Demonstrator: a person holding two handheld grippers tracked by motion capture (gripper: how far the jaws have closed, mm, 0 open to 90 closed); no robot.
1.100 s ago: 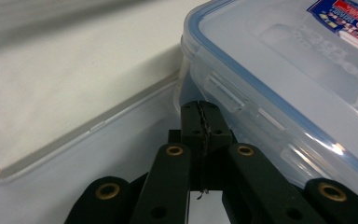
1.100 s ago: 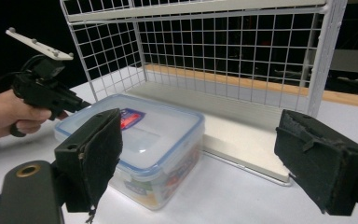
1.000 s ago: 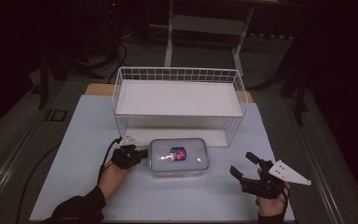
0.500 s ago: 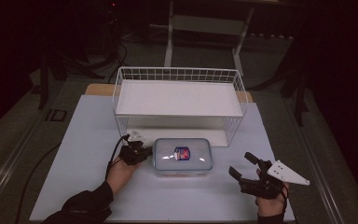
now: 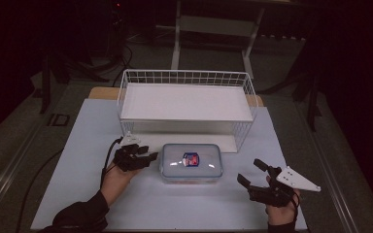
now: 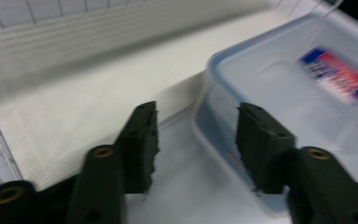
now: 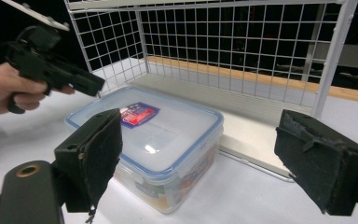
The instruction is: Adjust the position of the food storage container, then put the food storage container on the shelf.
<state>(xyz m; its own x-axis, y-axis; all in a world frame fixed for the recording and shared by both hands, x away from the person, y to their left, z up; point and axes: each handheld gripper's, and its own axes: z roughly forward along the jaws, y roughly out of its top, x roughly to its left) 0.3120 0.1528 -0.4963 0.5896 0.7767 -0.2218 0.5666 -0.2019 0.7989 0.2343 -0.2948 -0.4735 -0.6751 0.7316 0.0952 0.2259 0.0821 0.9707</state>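
The right gripper (image 5: 252, 179) rests on the white table (image 5: 77, 184), jaws wide apart on nothing, with the lidded plastic container (image 5: 192, 163) near, to its left. The left gripper (image 5: 145, 158), just beside the container's left end, has just been opening its jaws, one jaw now over the lid's edge. The clear, blue-rimmed container bears a red-and-blue label (image 5: 191, 158). Just behind it stands a white wire shelf rack (image 5: 187, 102).

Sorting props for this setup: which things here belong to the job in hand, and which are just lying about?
In the job:
- box, lid on
- left gripper, jaws just opening, nothing between them
- right gripper, open, to the box's right

Just there:
- wire rack
- table
- cable trailing from the left gripper
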